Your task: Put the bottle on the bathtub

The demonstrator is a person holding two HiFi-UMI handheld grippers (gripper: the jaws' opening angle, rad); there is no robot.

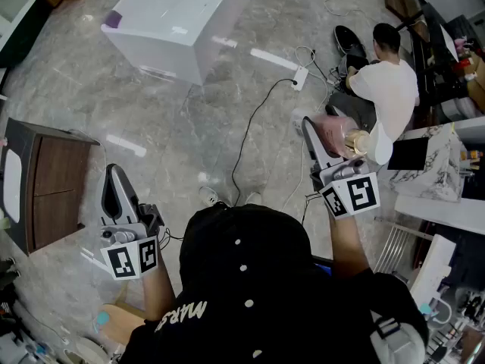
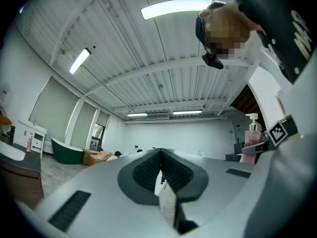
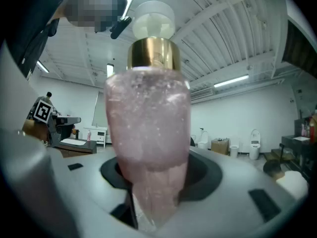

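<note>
1. Grey marbled flooring fills a bright showroom. In the head view a white bathtub (image 1: 170,17) stands at the far side.
2. Well apart from the bathtub, close to the wearer, the right gripper (image 1: 318,139) is clamped on the lower body of a pink bottle (image 3: 148,123). The bottle stands upright, with a gold collar and a white pump top.
3. The left gripper (image 2: 161,170) is also well away from the bathtub. Its jaws are pressed together with nothing between them.
4. A black cable (image 1: 254,127) trails across the floor between the bathtub and the wearer and runs to a white power strip (image 1: 301,78). A seated person (image 1: 386,82) works off to the bathtub's right, near the bottle.
5. Likely risks:
   - A foot could catch the cable on the walk to the bathtub and jolt the load.
   - The low grip leaves the bottle's heavy top free, so a swing could pivot it between the pads.
   - The bathtub's edge looks glossy, so a tilted or hurried release could let the bottle slide or topple.
</note>
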